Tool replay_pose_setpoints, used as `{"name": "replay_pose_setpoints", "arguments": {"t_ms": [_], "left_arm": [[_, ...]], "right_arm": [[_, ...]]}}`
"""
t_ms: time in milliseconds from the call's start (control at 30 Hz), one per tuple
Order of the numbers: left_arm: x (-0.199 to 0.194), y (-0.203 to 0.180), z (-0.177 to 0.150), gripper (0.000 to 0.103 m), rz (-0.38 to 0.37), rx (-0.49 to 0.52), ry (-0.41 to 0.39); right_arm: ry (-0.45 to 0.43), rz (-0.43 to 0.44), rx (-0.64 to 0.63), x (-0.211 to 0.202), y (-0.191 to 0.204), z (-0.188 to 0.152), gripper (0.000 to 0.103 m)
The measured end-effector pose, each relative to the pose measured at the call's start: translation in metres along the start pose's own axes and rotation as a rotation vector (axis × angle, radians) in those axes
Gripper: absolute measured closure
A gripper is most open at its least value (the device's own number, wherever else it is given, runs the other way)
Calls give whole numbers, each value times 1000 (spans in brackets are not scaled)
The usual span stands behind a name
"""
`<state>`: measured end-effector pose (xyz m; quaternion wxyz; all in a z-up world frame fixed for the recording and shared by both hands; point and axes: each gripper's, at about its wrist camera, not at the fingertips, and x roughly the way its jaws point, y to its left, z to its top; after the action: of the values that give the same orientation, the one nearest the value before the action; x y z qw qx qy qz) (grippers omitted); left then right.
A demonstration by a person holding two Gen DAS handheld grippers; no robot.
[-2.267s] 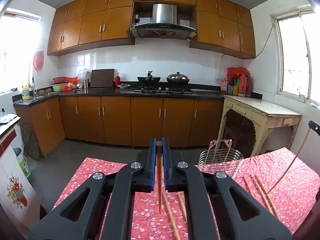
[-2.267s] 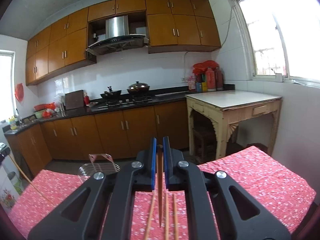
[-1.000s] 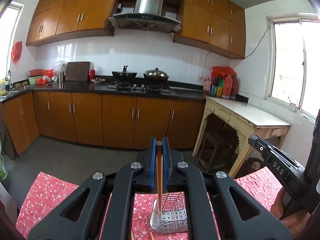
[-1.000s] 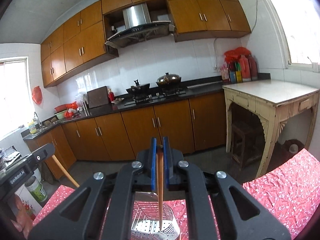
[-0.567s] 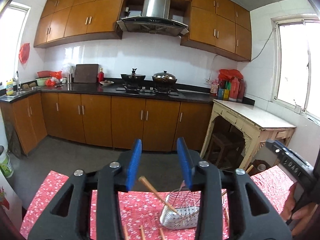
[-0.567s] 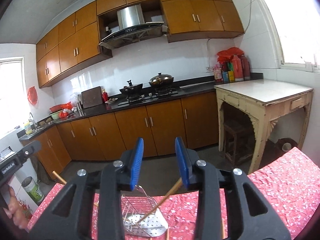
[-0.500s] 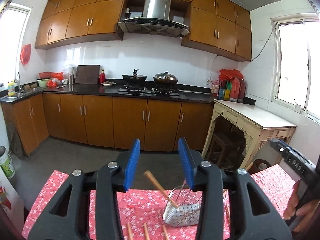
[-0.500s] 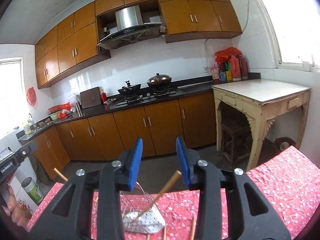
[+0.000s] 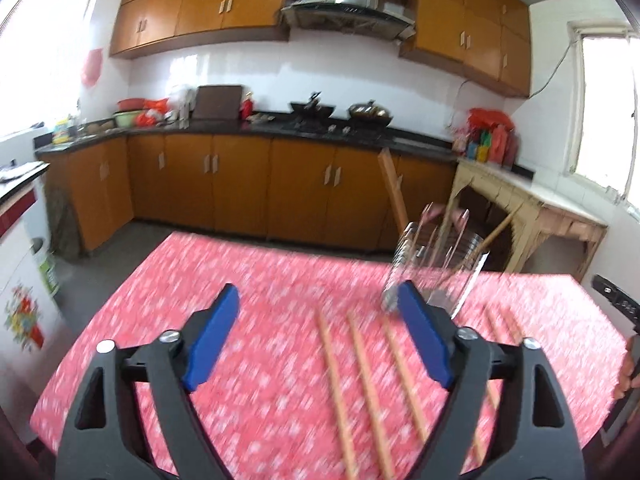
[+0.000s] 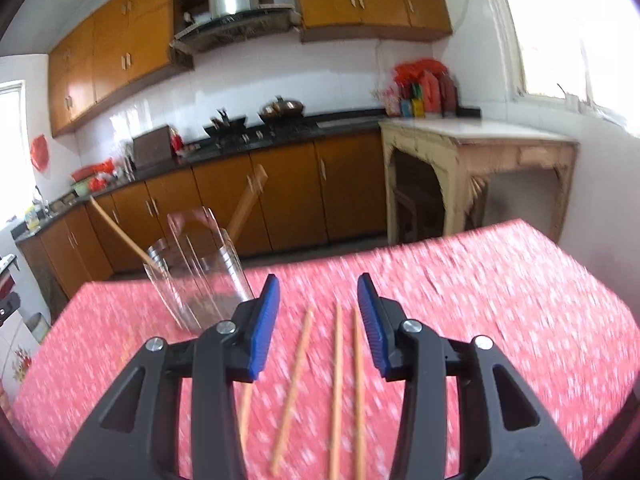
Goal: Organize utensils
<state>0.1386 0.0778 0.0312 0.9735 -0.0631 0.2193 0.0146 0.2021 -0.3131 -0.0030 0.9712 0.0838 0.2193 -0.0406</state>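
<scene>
A wire utensil holder (image 9: pixel 436 268) (image 10: pixel 200 276) stands on the red floral tablecloth (image 9: pixel 240 280) (image 10: pixel 480 280) with two wooden chopsticks (image 9: pixel 394 196) (image 10: pixel 244 204) leaning in it. Several more chopsticks (image 9: pixel 368 376) (image 10: pixel 338 380) lie flat on the cloth. My left gripper (image 9: pixel 318 300) hovers low over the cloth, left of the holder, its jaws opening wide, with only the lying chopsticks below. My right gripper (image 10: pixel 318 284) is right of the holder, its jaws opening with nothing pressed between them, above the lying chopsticks. Both views are motion-blurred.
Brown kitchen cabinets and a dark counter (image 9: pixel 280 128) run along the far wall beyond the table. A cream side table (image 10: pixel 476 140) stands at the right. A white appliance (image 9: pixel 24 264) is at the left. A hand (image 9: pixel 628 364) shows at the right edge.
Each gripper held a chopstick upright over the holder, opened and dropped it in. Both have since swung down and apart toward the chopsticks lying on the cloth.
</scene>
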Motion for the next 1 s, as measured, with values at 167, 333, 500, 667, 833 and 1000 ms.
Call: {"name": "replay_pose_setpoints", "arguments": {"t_ms": [167, 333, 500, 667, 833, 1000], "left_arm": [[-5, 5, -36, 7, 40, 3, 54], [-9, 6, -66, 7, 16, -20, 62], [-6, 7, -93, 17, -23, -39, 90], [-5, -6, -114, 20, -19, 19, 98], [-1, -20, -127, 20, -23, 68, 108], [11, -23, -138, 33, -35, 62, 159]], "right_arm": [[117, -30, 44, 1, -26, -64, 62], [197, -37, 45, 6, -30, -109, 73], [264, -36, 48, 12, -28, -144, 78], [280, -49, 52, 17, -28, -156, 81], [269, -72, 22, 21, -22, -155, 89], [251, -99, 14, 20, -21, -158, 94]]}}
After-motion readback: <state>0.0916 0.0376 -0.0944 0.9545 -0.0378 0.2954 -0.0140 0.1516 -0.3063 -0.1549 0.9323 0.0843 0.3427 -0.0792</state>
